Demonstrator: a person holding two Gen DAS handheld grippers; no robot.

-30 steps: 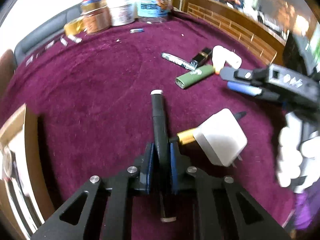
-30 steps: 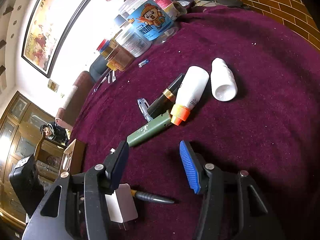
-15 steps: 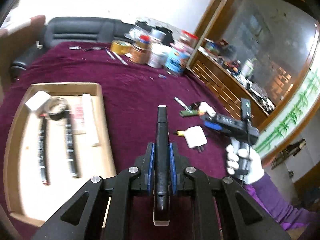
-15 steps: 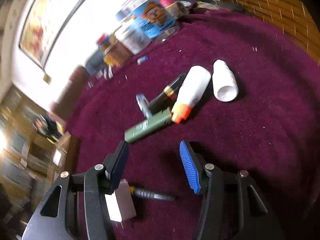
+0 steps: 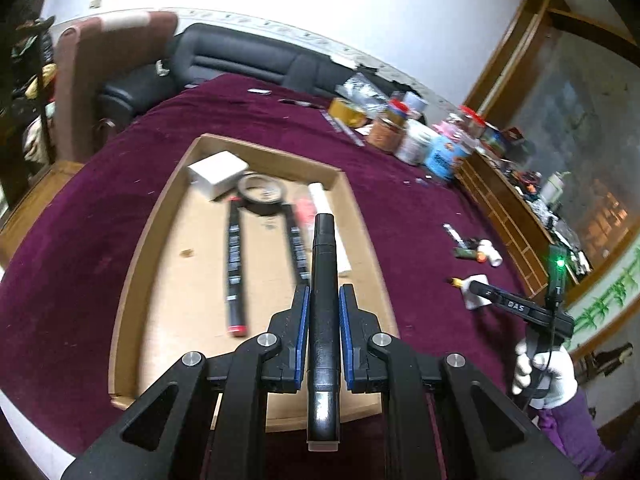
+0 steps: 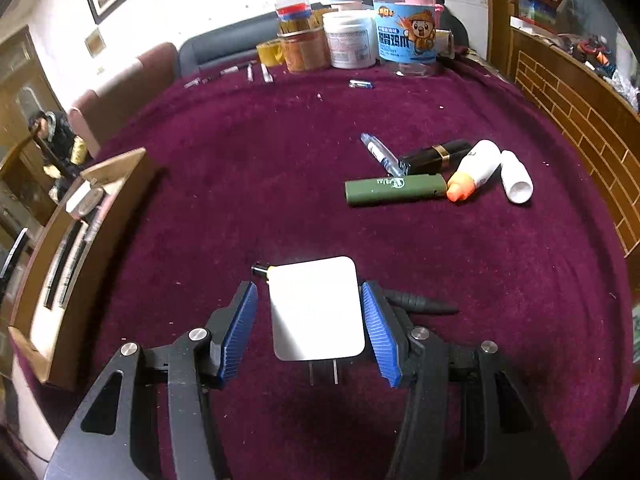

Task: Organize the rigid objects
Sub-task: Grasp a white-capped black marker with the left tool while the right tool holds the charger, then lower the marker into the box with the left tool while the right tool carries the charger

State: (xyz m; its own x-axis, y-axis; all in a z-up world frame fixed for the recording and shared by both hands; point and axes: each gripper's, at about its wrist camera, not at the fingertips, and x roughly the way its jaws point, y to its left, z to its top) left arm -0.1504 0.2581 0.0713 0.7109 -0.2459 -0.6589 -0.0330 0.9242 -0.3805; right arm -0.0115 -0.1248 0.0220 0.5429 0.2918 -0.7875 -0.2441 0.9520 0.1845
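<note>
Left gripper (image 5: pixel 323 312) clenched on matte black cylinder (image 5: pixel 323 280), right gripper (image 6: pixel 308 320) spread beside smooth white square charger (image 6: pixel 316 308)

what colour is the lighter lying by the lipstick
Olive green lighter with pale print, clearest in the right wrist view.

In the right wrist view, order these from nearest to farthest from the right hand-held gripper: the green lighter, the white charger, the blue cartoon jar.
1. White charger: between the open fingers of the right hand-held gripper.
2. Green lighter: mid-table, ahead and to the right.
3. Blue cartoon jar: far edge of the table, among other containers.
</note>
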